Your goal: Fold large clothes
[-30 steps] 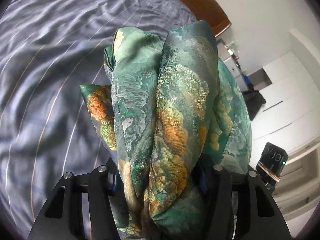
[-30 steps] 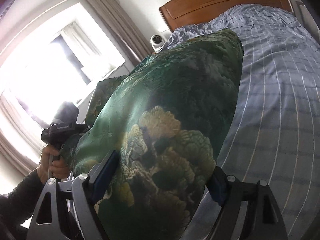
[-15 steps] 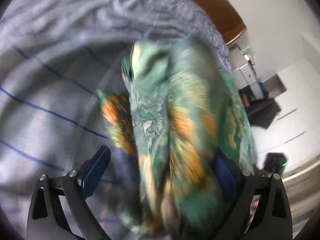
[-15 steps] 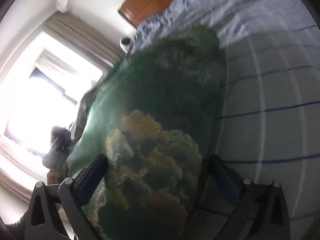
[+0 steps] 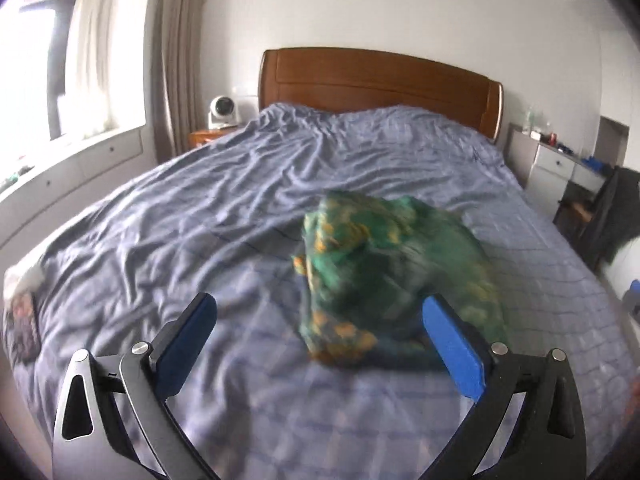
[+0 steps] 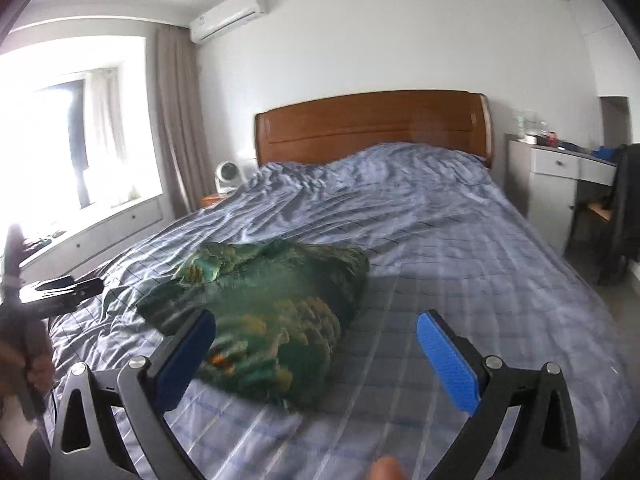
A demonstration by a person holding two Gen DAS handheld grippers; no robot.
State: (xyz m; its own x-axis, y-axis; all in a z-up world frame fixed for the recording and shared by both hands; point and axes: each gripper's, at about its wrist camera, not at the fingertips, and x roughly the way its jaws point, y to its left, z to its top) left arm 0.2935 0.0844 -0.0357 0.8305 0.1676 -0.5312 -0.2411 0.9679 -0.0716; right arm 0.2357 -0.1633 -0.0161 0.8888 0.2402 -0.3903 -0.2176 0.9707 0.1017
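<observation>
Both your left gripper (image 5: pixel 320 340) and right gripper (image 6: pixel 316 348) stand spread wide, holding nothing. The green garment (image 6: pixel 264 312) lies bundled on the near half of the bed (image 6: pixel 460 240). Risk: its slippery cloth may slump open; regrasping could snag the bedsheet.

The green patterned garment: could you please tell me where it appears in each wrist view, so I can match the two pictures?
Left wrist view: the green patterned garment lies bunched on the bed, right of centre, just beyond the right-hand pad.
Right wrist view: the garment lies left of centre, partly behind the left-hand pad.
Shared landmark: the wooden headboard at the far end of the bed.
</observation>
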